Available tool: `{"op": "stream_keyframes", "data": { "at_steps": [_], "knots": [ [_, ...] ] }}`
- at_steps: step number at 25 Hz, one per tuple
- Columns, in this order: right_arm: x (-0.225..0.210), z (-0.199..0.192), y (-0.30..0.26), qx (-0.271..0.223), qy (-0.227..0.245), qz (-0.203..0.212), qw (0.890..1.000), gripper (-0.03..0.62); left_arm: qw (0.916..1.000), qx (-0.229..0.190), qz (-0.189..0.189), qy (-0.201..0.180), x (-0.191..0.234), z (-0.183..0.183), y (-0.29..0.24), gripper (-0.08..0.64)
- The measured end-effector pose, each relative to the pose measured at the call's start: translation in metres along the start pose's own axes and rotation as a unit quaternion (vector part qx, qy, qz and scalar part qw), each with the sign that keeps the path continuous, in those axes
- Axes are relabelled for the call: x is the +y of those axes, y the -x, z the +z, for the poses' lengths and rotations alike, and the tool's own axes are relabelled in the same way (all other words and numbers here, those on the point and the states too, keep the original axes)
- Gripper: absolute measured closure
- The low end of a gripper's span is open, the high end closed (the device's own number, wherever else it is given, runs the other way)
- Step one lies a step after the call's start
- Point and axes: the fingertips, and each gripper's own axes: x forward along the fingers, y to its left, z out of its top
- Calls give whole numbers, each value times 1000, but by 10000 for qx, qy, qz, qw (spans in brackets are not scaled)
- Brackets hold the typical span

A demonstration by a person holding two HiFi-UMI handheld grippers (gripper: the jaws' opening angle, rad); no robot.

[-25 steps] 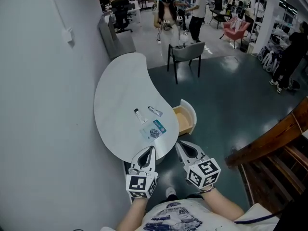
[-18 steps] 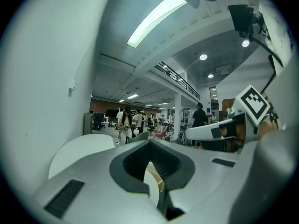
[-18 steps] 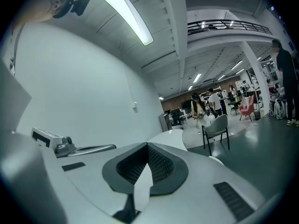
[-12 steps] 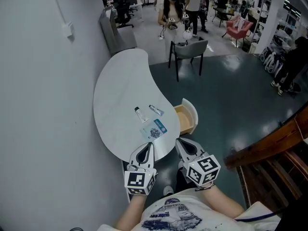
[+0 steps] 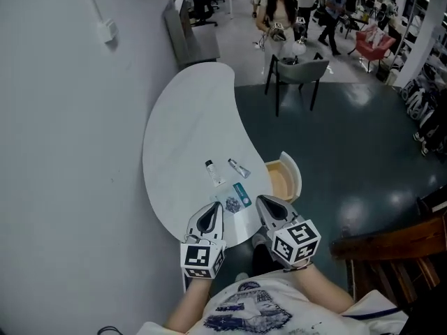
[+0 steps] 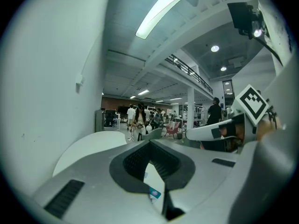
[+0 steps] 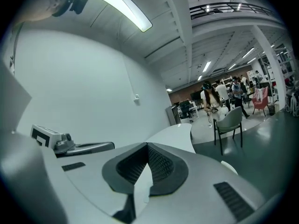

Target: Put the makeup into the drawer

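Head view, looking steeply down. The curved white table (image 5: 183, 128) stands along the wall, and its near rounded end lies just ahead of both grippers. The drawer (image 5: 296, 176) hangs open from the table's right edge; its pale wooden floor shows no contents.

The left gripper (image 5: 216, 206) and right gripper (image 5: 260, 200) are held side by side above the table's near edge, pointing away from the person. In each gripper's own view the ribbed pads meet with nothing between them, so both claws are closed and empty.

Three makeup items lie on the table ahead of the claws.
- The flat packet (image 5: 234, 199), with a teal label, is nearest, between the two claw tips and just beside the left one.
- The small bottle (image 5: 210, 169) lies farther on, its long axis running roughly away from the person.
- The tube (image 5: 239, 167) lies beside the bottle on the drawer side, angled toward the drawer.

By judgement, the right gripper is better placed for the tube and the drawer, and either claw must open before it can take anything.
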Motion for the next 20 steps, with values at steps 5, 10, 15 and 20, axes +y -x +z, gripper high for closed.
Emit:
{"op": "stream_keyframes", "data": {
  "at_steps": [5, 10, 15, 20],
  "knots": [
    [-33, 13, -42, 166, 74, 246, 9995, 572, 9997, 92, 243, 12, 17, 3, -43, 514],
    [-61, 21, -82, 318, 158, 459, 9983, 572, 9985, 151, 515, 48, 36, 2, -80, 514],
    [-78, 18, -111, 622, 311, 702, 9951, 572, 9958, 247, 867, 163, 50, -3, -101, 514],
    [-94, 16, -136, 815, 449, 863, 9919, 572, 9935, 279, 1085, 216, 62, -9, -122, 514]
  ]
}}
